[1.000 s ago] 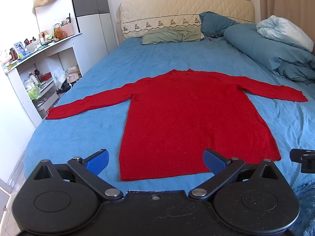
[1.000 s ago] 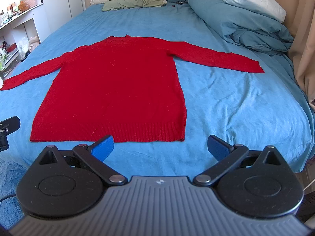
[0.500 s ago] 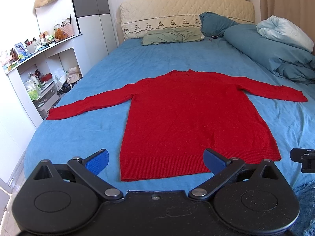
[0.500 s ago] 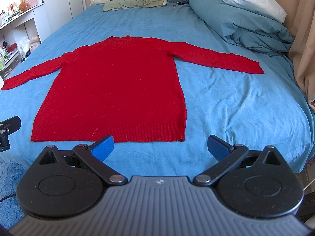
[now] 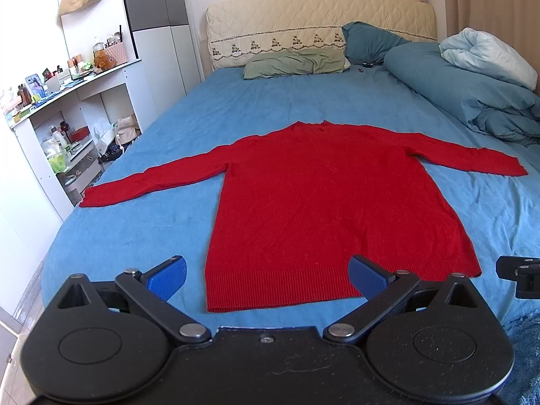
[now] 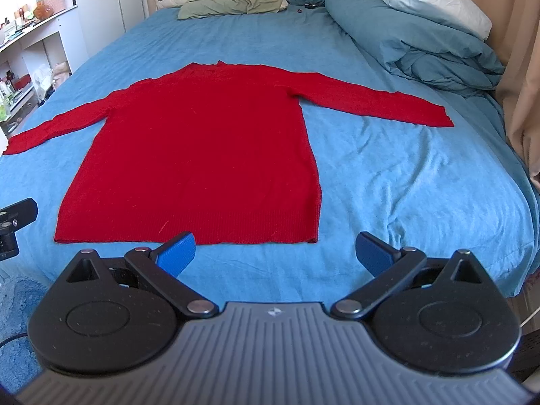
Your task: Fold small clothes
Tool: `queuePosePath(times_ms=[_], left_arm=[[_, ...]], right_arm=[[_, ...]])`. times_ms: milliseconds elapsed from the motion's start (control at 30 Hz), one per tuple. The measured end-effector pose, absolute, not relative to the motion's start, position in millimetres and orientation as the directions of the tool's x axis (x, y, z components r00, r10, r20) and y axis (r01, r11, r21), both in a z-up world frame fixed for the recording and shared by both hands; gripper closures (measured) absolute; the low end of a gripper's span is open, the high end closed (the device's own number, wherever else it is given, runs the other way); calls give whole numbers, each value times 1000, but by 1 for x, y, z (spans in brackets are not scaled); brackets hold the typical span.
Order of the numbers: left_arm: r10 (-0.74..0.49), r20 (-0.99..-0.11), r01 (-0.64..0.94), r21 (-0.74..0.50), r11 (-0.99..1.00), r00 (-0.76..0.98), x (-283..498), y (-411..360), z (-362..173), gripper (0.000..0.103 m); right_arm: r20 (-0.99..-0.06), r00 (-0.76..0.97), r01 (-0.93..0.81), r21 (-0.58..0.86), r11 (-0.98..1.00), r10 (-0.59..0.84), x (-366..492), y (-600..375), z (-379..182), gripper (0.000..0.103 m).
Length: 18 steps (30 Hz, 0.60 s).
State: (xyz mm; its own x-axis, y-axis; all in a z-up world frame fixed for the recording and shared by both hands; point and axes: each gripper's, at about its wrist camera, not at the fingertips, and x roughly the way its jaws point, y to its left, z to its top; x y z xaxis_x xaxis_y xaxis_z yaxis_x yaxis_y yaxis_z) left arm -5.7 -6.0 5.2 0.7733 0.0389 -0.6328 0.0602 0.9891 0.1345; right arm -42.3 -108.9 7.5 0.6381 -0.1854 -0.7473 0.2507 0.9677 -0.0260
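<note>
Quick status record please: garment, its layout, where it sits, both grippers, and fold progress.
garment: red sweater
layout: flat, both sleeves spread out to the sides, hem nearest the grippers
surface: blue bed sheet
left gripper: jaws open, empty, near the hem
right gripper: jaws open, empty, near the hem's right corner
folds made: none visible

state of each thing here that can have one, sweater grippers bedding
Red knit long-sleeved sweater: spread flat, unfolded, both sleeves out sideways.
Left gripper: open, empty, near the hem.
Right gripper: open, empty, near the hem.
Blue bed sheet: spread out, lightly wrinkled.
Teal duvet: bunched at the bed's side.
Green pillow: lying flat, crumpled.
</note>
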Motion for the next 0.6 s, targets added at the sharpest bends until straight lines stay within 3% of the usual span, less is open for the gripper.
queuePosePath(times_ms=[600], left_arm=[[39, -629, 56, 130, 990, 777, -7, -5, 4, 0]], right_arm=[[-743, 644, 246, -23, 969, -181, -44, -104, 12, 0]])
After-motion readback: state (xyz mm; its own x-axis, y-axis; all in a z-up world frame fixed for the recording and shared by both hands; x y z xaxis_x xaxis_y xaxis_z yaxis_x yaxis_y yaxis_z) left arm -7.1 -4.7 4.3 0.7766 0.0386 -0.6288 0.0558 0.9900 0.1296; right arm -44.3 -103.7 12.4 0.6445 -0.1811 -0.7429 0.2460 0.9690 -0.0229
